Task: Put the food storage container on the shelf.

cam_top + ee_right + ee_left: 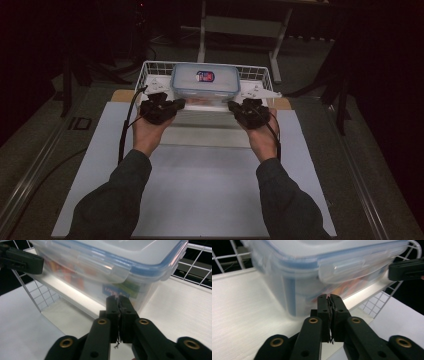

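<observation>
We find a clear plastic food container (205, 82) with a blue-trimmed snap lid sitting on a white shelf (210, 131) inside a white wire basket (150, 67), at the far end of the white table mat (200, 190). The lid carries a red and blue label, and coloured contents show through the wall in both gripper views, though we cannot identify them.

The left gripper (176, 104) stands at the container's near left corner, the right gripper (234, 106) at its near right corner. In the left gripper view, the left gripper (329, 300) has its jaws pressed flat together with nothing between them, tips just short of the container (324, 272) wall, below the side latch. The right gripper (118, 301) is the same in its own view: jaws closed tight, empty, tips close to the container (105, 265) beneath the lid latch. We cannot confirm actual contact in either case.

Our judgement is that the closed jaws serve as blunt pushers or braces, one on each side, so the container can be steadied, slid or pinched between the two tools without being gripped. The symmetric placement supports that reading. The lid appears seated, with latches down on the visible sides.
</observation>
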Demonstrator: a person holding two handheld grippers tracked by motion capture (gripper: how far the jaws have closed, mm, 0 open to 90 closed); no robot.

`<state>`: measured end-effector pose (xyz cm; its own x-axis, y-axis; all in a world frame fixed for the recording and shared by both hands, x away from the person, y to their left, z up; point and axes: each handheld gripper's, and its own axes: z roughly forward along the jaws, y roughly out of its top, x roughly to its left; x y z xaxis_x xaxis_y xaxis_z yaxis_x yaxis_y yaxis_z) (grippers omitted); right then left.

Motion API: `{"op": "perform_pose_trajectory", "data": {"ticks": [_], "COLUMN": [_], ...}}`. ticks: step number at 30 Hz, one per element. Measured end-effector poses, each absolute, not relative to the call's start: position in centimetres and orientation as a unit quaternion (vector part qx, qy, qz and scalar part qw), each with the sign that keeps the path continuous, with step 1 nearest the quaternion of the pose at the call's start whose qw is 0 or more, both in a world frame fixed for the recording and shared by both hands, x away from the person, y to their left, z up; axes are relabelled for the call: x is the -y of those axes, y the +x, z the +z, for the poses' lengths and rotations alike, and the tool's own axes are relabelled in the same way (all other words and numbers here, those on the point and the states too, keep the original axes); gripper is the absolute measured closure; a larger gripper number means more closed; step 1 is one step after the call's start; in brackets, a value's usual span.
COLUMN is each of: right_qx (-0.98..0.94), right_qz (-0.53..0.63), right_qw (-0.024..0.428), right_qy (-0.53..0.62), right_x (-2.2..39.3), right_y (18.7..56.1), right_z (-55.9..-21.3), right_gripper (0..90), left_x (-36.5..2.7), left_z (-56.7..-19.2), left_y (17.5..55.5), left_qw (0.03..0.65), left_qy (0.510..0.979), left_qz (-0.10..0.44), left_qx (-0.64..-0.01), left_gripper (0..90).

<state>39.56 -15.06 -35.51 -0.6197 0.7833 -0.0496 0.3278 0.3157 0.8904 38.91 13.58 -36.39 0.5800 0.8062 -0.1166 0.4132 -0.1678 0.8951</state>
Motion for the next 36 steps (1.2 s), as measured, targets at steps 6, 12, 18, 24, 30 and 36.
{"op": "perform_pose_trajectory", "data": {"ticks": [6, 12, 18, 24, 30, 36], "right_qx": [-0.795, -0.820, -0.831, -0.834, -0.832, -0.826], "right_qz": [0.443, 0.418, 0.420, 0.418, 0.419, 0.425], "right_qw": [0.248, 0.245, 0.193, 0.185, 0.178, 0.181], "right_qy": [0.331, 0.305, 0.309, 0.309, 0.316, 0.323], "right_x": [15.1, 15.3, 16.2, 17.3, 18.8, 20.9], "right_y": [38.6, 37.0, 35.5, 33.1, 30.9, 28.2], "right_z": [-36.0, -37.0, -38.3, -40.3, -41.6, -42.4], "right_gripper": [67.2, 51.4, 40.6, 30.8, 24.2, 21.3], "left_x": [-13.8, -13.7, -14.6, -16.5, -18.4, -20.2], "left_z": [-36.7, -37.2, -38.6, -40.3, -42.1, -43.8], "left_y": [38.0, 36.4, 34.3, 31.7, 29.2, 26.4], "left_qw": [0.493, 0.464, 0.454, 0.458, 0.460, 0.458], "left_qy": [0.752, 0.775, 0.781, 0.776, 0.771, 0.767], "left_qz": [0.198, 0.211, 0.209, 0.203, 0.195, 0.205], "left_qx": [-0.389, -0.374, -0.376, -0.384, -0.394, -0.401], "left_gripper": [69.9, 55.7, 46.3, 40.5, 37.2, 35.8]}}
